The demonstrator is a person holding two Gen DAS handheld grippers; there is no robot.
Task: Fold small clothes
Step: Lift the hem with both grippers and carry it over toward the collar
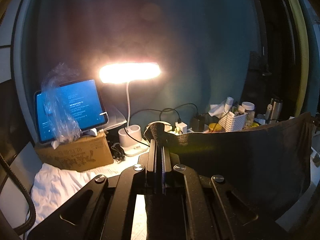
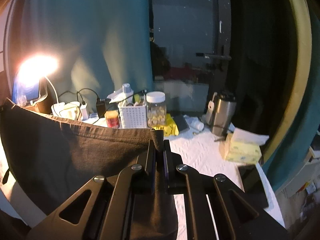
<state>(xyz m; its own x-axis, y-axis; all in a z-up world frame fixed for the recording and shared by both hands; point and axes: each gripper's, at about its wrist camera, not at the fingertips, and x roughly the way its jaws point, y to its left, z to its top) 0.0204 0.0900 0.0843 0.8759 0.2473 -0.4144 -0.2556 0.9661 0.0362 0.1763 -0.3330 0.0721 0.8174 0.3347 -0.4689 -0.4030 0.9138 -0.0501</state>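
A dark brown-black garment (image 1: 250, 156) hangs stretched between both grippers above the white-covered surface (image 1: 54, 188). My left gripper (image 1: 159, 143) is shut on its left corner, which sticks up past the fingertips. In the right wrist view the same garment (image 2: 70, 150) spreads off to the left, its stitched hem running along the top. My right gripper (image 2: 159, 145) is shut on the right corner of that hem, with cloth bunched between the fingers. The lower part of the garment hangs out of sight below the grippers.
A lit desk lamp (image 1: 130, 73) glares at the back, beside a tablet (image 1: 70, 108) on a cardboard box (image 1: 76, 154). A white basket (image 2: 133, 117), a clear jar (image 2: 156, 108), a steel flask (image 2: 223, 112), chargers and a tissue pack (image 2: 243, 150) crowd the back.
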